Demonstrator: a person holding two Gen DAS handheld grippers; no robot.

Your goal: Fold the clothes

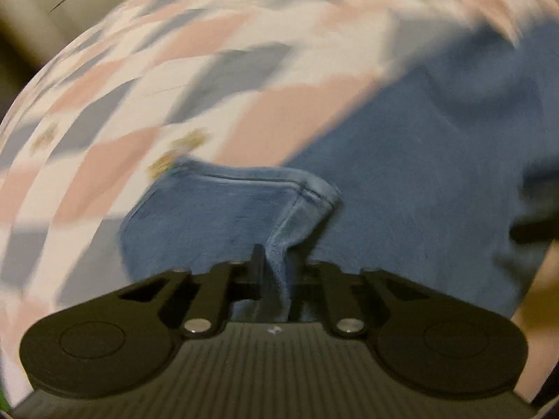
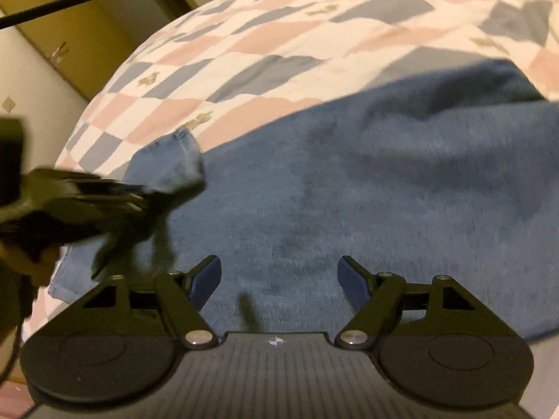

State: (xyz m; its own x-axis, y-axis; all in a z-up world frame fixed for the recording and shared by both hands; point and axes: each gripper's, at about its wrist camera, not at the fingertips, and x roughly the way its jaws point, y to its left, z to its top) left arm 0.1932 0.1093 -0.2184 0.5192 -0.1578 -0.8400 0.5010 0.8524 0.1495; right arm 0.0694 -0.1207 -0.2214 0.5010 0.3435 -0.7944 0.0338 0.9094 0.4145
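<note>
Nearest, the left gripper (image 1: 276, 262) is pinching a hemmed corner of the jeans (image 1: 401, 160), its jaws closed tight on the denim fold. To its right, the right gripper (image 2: 279, 279) is hovering over the jeans with its blue pads (image 2: 206, 279) spread wide, holding nothing. The jeans are lying across a bedsheet (image 2: 279, 35) checked in pink, grey and white, stretching far behind.

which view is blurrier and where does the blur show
Left wrist view: the checked bedsheet smears heavily, while the jeans pinched in the left tongs stay fairly sharp. Right wrist view: sheet sharper, left tongs streaked; open right tongs crisp.
</note>
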